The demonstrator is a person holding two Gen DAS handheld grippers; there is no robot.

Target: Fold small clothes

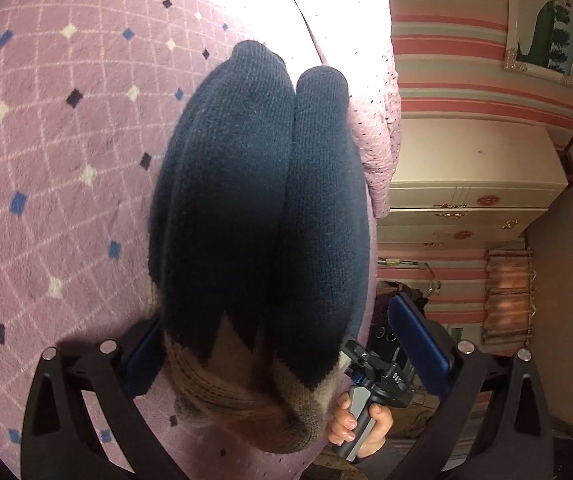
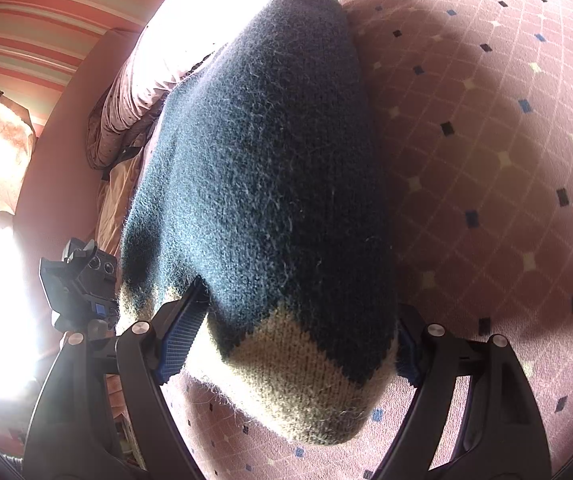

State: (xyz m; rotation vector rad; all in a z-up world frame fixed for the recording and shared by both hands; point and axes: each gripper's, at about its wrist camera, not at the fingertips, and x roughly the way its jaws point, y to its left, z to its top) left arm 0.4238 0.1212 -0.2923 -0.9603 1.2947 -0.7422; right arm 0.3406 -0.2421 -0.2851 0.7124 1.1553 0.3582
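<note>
A small navy knit sweater with a beige zigzag hem lies folded lengthwise on a pink blanket. My left gripper is open, its blue-padded fingers straddling the hem end. In the right wrist view the same sweater fills the middle. My right gripper is open too, with the hem lying between its fingers. The other gripper's body shows at the left there, and in the left wrist view a hand holds its handle.
The pink blanket has a diamond pattern. A bunched pink quilt lies beyond the sweater at the bed's edge. A cream dresser and striped wall stand off the bed.
</note>
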